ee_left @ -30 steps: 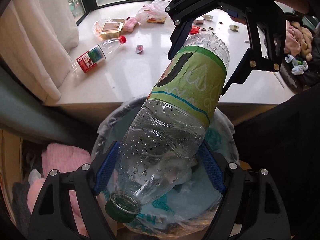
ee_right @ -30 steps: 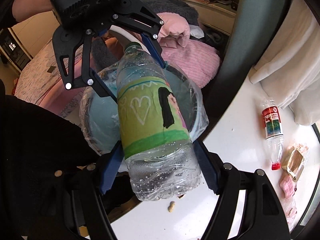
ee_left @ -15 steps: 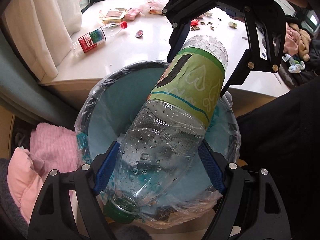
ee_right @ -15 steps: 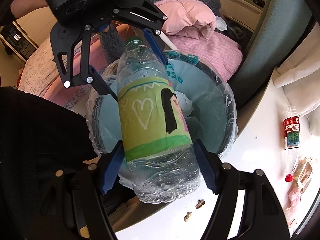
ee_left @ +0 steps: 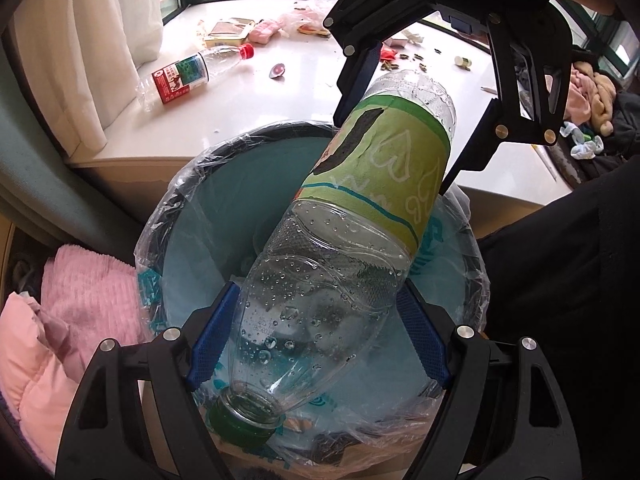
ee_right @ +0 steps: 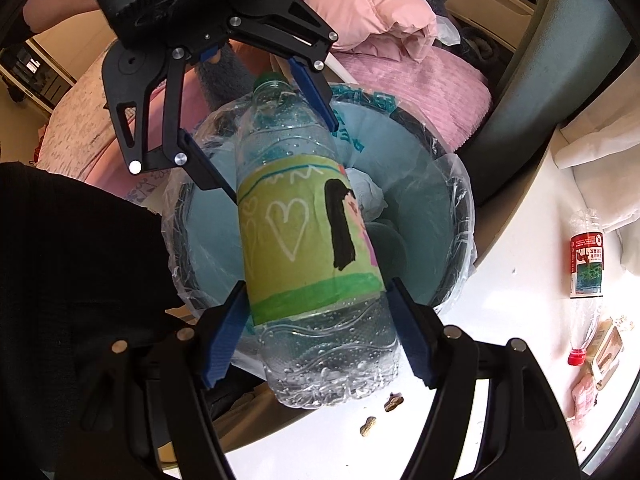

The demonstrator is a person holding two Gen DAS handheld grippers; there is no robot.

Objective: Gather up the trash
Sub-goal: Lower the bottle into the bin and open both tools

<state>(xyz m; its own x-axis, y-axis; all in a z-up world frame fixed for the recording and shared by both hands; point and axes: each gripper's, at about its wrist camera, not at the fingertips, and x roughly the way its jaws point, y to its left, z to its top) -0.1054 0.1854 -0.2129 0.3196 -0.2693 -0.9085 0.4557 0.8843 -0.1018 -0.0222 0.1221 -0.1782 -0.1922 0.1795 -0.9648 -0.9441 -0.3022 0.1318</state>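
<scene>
The large clear plastic bottle (ee_left: 360, 216) with the green hand-drawn label hangs neck-down over the mouth of the bag-lined trash bin (ee_left: 192, 184), the left gripper (ee_left: 316, 340) clamped on its tapered shoulder near the green cap and the right gripper (ee_right: 316, 332) gripping its ribbed base, each set of jaws spread wide around the body. It looks empty and so probably light, its thin, droplet-beaded walls likely to dent and slip under the pads. The firmer holds seem to be the ribbed base and the shoulder, not the smooth paper label.
</scene>
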